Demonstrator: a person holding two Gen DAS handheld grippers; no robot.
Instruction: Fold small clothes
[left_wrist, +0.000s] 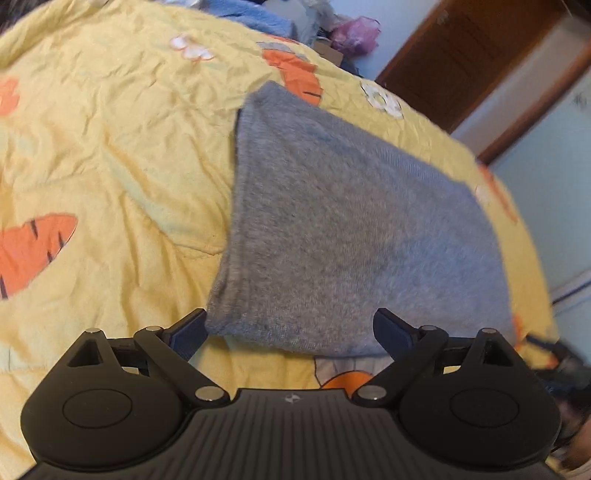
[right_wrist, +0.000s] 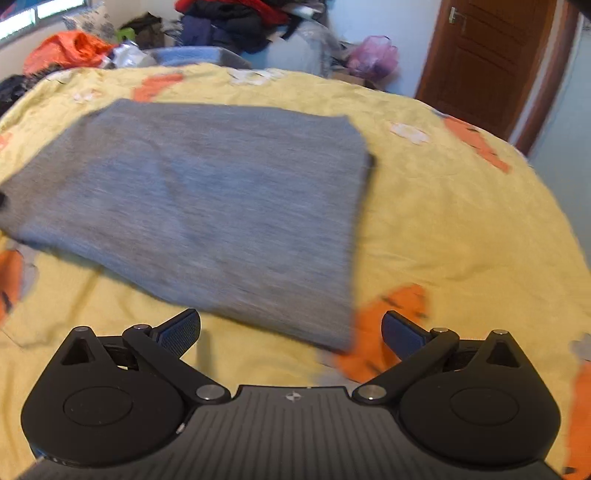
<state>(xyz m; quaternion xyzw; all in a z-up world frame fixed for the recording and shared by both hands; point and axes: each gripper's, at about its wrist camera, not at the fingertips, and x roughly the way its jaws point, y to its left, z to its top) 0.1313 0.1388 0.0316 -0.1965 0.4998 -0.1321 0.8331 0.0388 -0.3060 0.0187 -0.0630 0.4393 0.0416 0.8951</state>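
Now both tools are released: your left gripper (left_wrist: 290, 328) has its jaws spread wide around the near edge of the grey garment (left_wrist: 351, 221), and your right gripper (right_wrist: 291, 328) stands open just short of the garment's near right corner, holding nothing. The cloth lies flat, apparently folded already, on the yellow carrot-print bedspread (left_wrist: 110, 147). For the next fold, I'd say you should pinch both near corners through every layer (both views are motion-blurred, so settle first), lift evenly, and lay the edge squarely onto the far one. No readable writing appears; only a small emblem on each gripper body, too small to identify.
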